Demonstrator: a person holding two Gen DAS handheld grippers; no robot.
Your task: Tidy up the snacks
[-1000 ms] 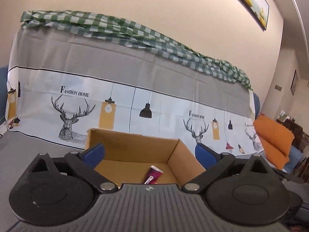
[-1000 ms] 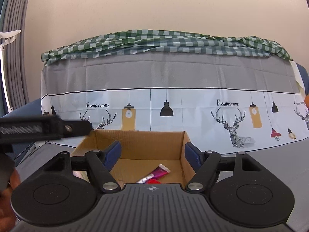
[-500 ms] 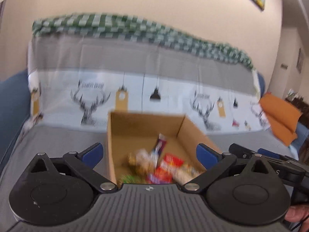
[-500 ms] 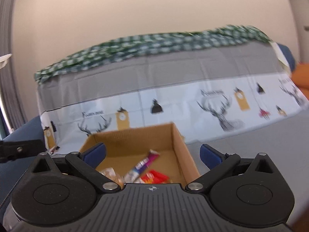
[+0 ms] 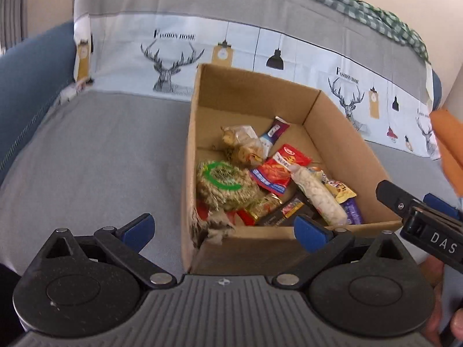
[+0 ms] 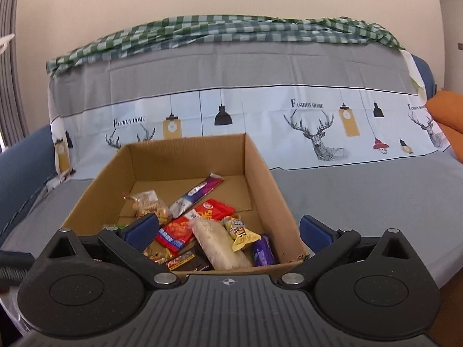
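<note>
An open cardboard box [image 5: 341, 136] sits on a grey-covered sofa seat and holds several snack packets: a round noodle pack with a green ring [image 5: 224, 183], a red packet [image 5: 279, 167], a long white pack [image 5: 315, 193], a clear bag of biscuits [image 5: 243, 144] and a purple-white stick [image 5: 275, 131]. The box also shows in the right wrist view [image 6: 262, 170], with the white pack [image 6: 217, 244] and red packet [image 6: 179, 231]. My left gripper [image 5: 224, 227] is open and empty above the box's near left corner. My right gripper [image 6: 228, 228] is open and empty above the box's near edge.
The sofa back carries a deer-print cover [image 6: 315, 121] and a green checked cloth [image 6: 231, 29]. An orange cushion [image 6: 447, 115] lies at the right. A blue armrest [image 5: 26, 75] is at the left. The right gripper's body [image 5: 419, 219] shows beside the box.
Both grippers have tilted down and risen over the box, so its snacks now show. The left gripper has swung left of the box; both stay open.
</note>
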